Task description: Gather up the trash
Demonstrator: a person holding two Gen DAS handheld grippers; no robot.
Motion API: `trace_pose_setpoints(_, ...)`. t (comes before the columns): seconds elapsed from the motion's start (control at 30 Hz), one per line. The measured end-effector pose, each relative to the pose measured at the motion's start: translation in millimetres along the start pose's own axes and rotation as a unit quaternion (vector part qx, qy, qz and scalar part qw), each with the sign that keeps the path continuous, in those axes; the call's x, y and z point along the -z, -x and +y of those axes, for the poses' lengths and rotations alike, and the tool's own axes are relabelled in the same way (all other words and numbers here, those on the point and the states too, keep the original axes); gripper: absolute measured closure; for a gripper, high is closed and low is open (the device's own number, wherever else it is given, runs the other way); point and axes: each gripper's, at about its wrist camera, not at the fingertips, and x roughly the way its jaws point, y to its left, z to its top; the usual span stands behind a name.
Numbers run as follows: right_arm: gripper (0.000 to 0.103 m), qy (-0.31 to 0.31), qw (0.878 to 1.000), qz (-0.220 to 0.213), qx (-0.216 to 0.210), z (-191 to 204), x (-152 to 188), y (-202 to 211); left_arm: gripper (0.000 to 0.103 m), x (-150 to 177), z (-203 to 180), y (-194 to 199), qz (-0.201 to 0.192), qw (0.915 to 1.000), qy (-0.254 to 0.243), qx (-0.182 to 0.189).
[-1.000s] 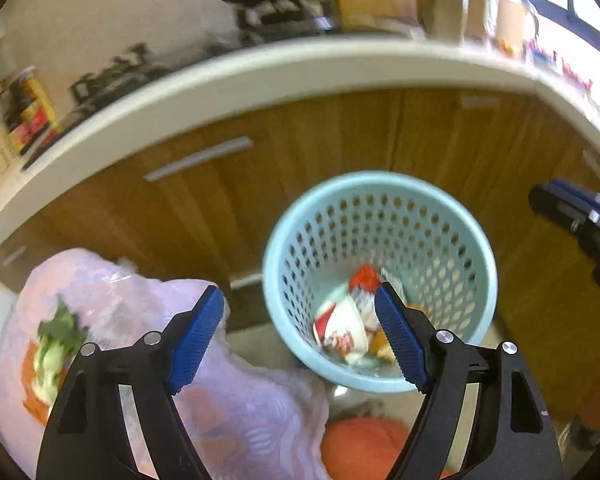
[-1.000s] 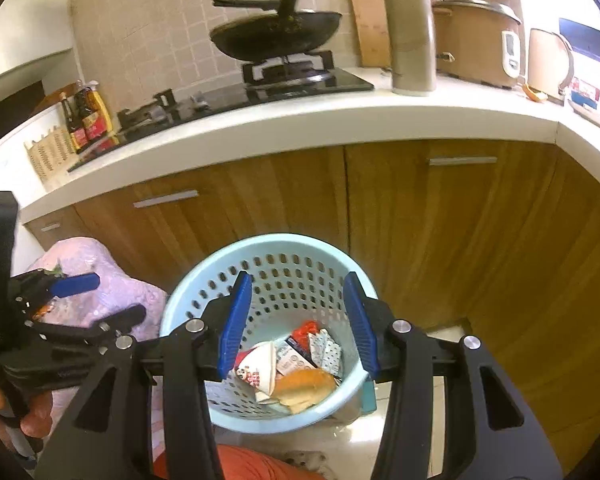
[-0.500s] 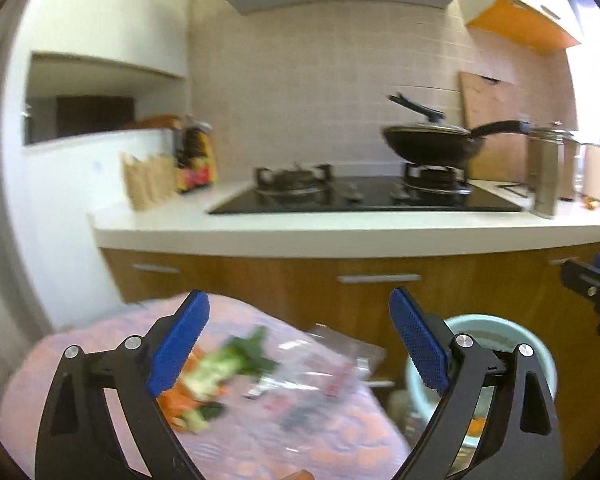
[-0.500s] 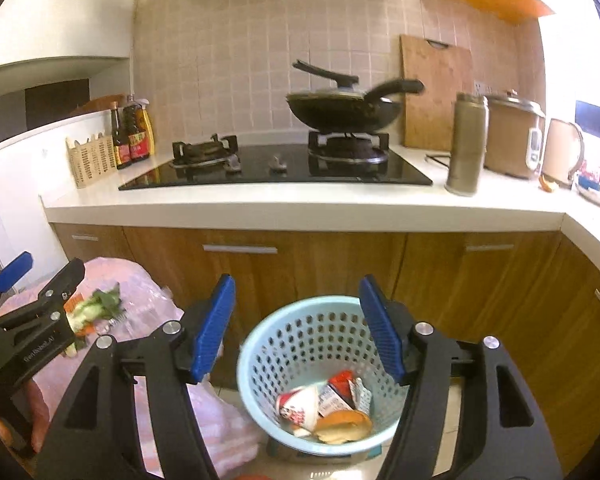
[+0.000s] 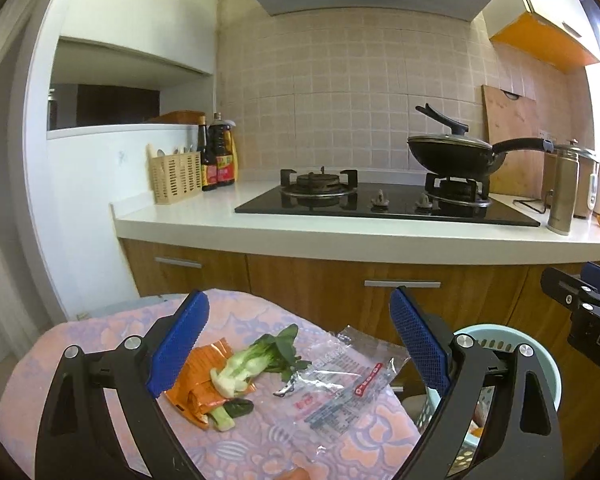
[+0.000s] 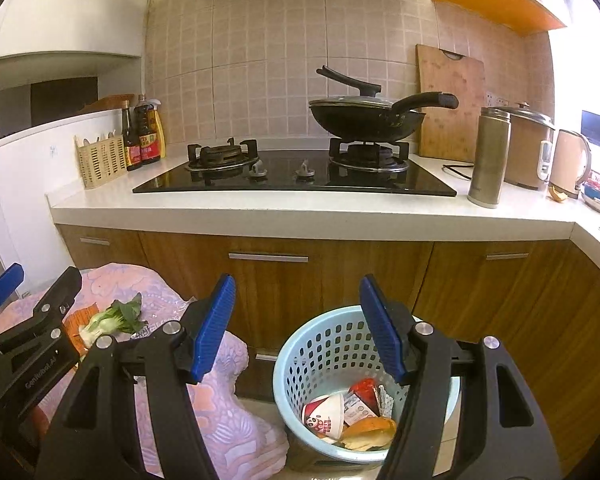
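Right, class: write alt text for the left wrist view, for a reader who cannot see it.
The open left gripper hovers over a pink floral cloth holding bok choy, an orange wrapper and a clear plastic wrapper. A blue basket stands right; a stove behind.

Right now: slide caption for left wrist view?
Open left gripper above bok choy and wrappers on a pink floral cloth.

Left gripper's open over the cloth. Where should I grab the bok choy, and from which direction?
Take the bok choy by its pale stalk end, coming down from above. That end looks firm and thick; the leaves are thin and lie partly over the clear wrapper. Set the left gripper across the stalk.
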Motion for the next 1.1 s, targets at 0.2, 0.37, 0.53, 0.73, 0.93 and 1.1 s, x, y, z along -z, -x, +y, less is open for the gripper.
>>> trace_pose_setpoints(0.2, 0.042, -0.003, 1.0, 0.003, 0.0, -1.5, 2.4, -1.1, 0.014, 2.6, -5.0, -2.1, 0.003, 0.9999, -0.01, 0.0)
trace_pose_setpoints(0.37, 0.042, -0.006, 1.0, 0.005, 0.0, -2.6, 3.1, -1.9, 0.013, 4.2, -5.0, -4.4, 0.007, 0.9999, -0.01, 0.0)
trace_pose_setpoints(0.53, 0.042, -0.009, 1.0, 0.006, -0.002, -3.9, 3.6, -3.1, 0.013, 4.4, -5.3, -4.7, 0.009, 0.9999, -0.011, 0.0)
trace_pose_setpoints(0.73, 0.042, -0.01, 1.0, 0.006, -0.003, -4.2, 3.7, -4.0, 0.013, 6.2, -7.0, -5.7, 0.01, 0.9998, -0.015, -0.002)
trace_pose_setpoints(0.93, 0.042, -0.01, 1.0, 0.006, -0.003, -4.4, 3.7, -4.9, 0.013, 6.9, -8.0, -6.1, 0.011, 0.9998, -0.015, -0.002)
trace_pose_setpoints(1.1, 0.042, -0.011, 1.0, 0.007, -0.003, -4.1, 3.8, -4.9, 0.013, 7.2, -8.4, -6.4, 0.013, 0.9998, -0.015, -0.002)
